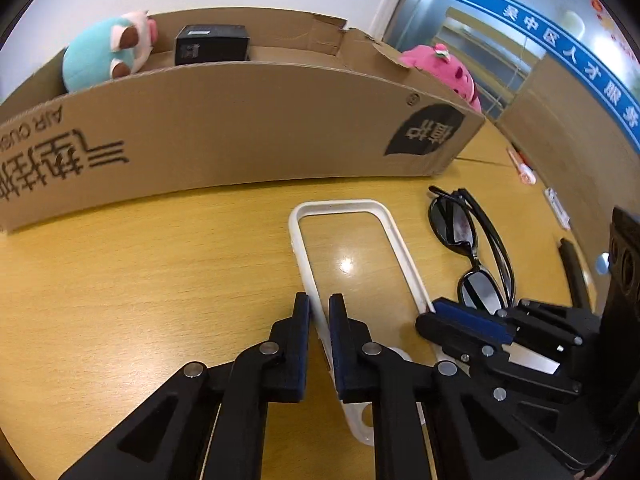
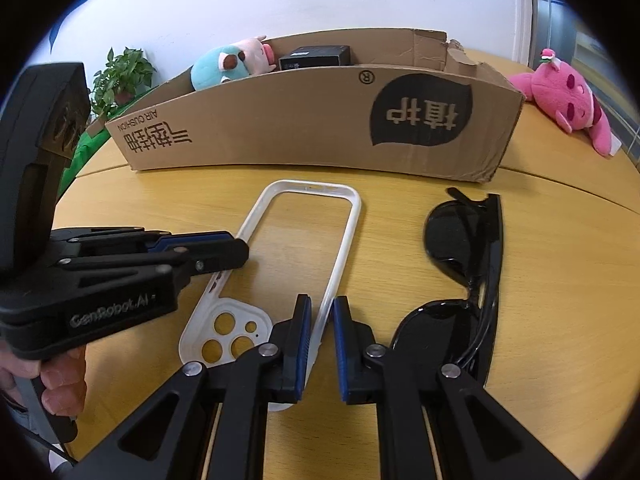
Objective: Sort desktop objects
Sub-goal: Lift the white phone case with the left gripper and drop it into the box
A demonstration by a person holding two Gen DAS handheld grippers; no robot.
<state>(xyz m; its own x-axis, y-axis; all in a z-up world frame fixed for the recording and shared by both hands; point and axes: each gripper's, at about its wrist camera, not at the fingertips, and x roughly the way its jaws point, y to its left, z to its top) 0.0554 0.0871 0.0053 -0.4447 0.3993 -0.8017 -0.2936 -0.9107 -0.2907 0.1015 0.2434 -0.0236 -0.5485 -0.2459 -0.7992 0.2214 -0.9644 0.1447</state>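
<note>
**Both grippers clamped on the phone case, lift to come**

The left hand-held gripper (image 1: 319, 312) has its jaws pressed together on the left long rail of the white plastic phone case with a clear back (image 1: 344, 256), and the right hand-held gripper (image 2: 322, 314) is clamped on the opposite, right rail. The case lies flat on the yellow wood-grain bench (image 1: 140, 264), near the middle, camera cut-outs at the near end. Just right of it lie black folded sunglasses (image 2: 464, 264), touching nothing else. Beyond, along the far side, stands a long open brown cardboard box (image 2: 312, 124) already holding a teal-and-pink plush toy (image 2: 228, 64) and a small black carton (image 2: 316, 57); a pink plush toy (image 2: 568, 104) lies on the bench right of the box.

The grasp looks complete, so the step in hand is picking up the case. Next it probably wants a level, matched lift by both hands, then a carry forward over the box wall.
</note>
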